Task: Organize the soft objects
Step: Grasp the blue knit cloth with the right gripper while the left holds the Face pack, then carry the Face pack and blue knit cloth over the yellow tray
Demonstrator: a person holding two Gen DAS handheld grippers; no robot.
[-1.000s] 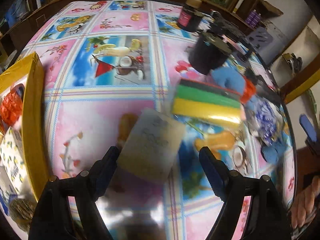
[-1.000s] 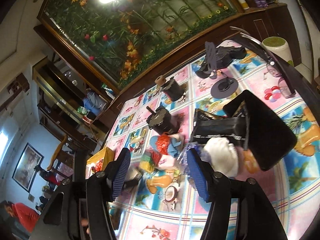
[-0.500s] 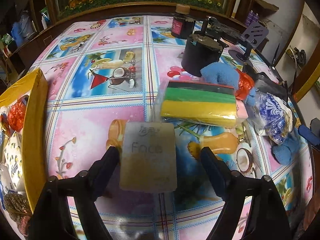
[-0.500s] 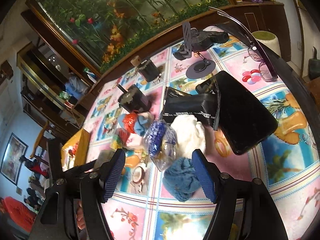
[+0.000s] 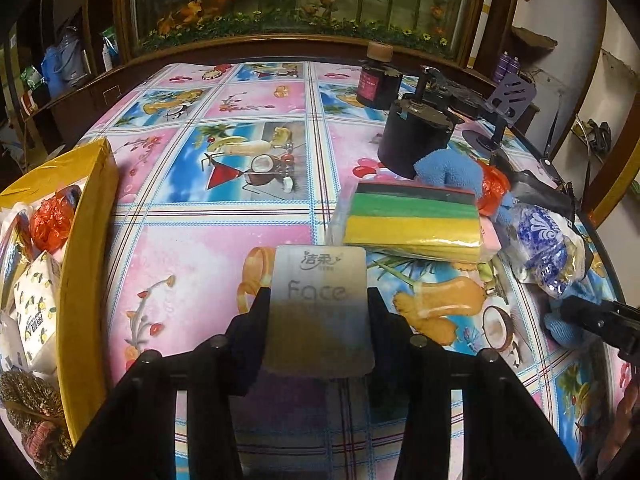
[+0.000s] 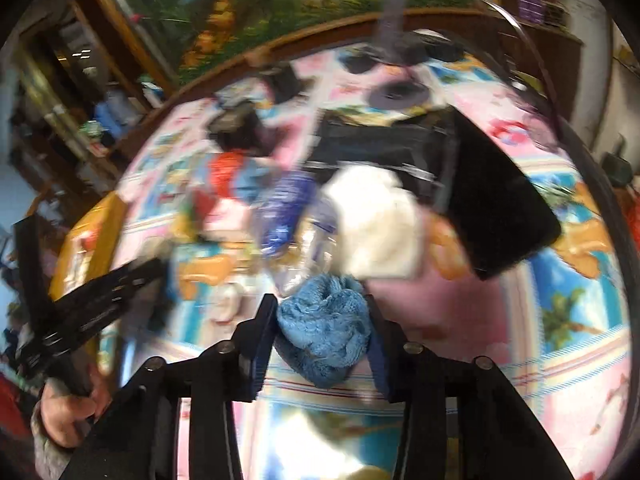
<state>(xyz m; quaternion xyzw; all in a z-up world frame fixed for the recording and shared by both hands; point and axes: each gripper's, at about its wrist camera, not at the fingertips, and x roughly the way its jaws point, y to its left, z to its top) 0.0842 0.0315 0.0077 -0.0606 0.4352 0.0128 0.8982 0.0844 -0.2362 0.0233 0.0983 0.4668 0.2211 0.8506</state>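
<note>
A grey tissue pack (image 5: 320, 276) marked "Face" lies on the flowered tablecloth (image 5: 200, 248). My left gripper (image 5: 318, 312) is closing on it, and both pads press its sides. In the right wrist view, which is blurred, a blue knitted cloth (image 6: 324, 344) sits between the closing jaws of my right gripper (image 6: 322, 328), squeezed by both pads. The left wrist view shows that gripper (image 5: 600, 320) at the far right on the same blue cloth (image 5: 560, 330). A yellow, green and black sponge pack (image 5: 412, 220) lies just beyond the tissue pack.
A yellow box (image 5: 86, 240) at the left holds tissue packs, a red bag and scourers. At the right lie a blue towel (image 5: 448, 168), a red bag (image 5: 494, 188), a blue-patterned plastic bag (image 5: 548, 248), a white cloth (image 6: 380, 228) and a black pouch (image 6: 496, 196). A black cylinder (image 5: 416, 136) and dark jar (image 5: 378, 84) stand behind.
The left jaws have come in from wide apart onto the tissue pack. The right gripper has dropped towards the table and closed around the blue knitted cloth.
</note>
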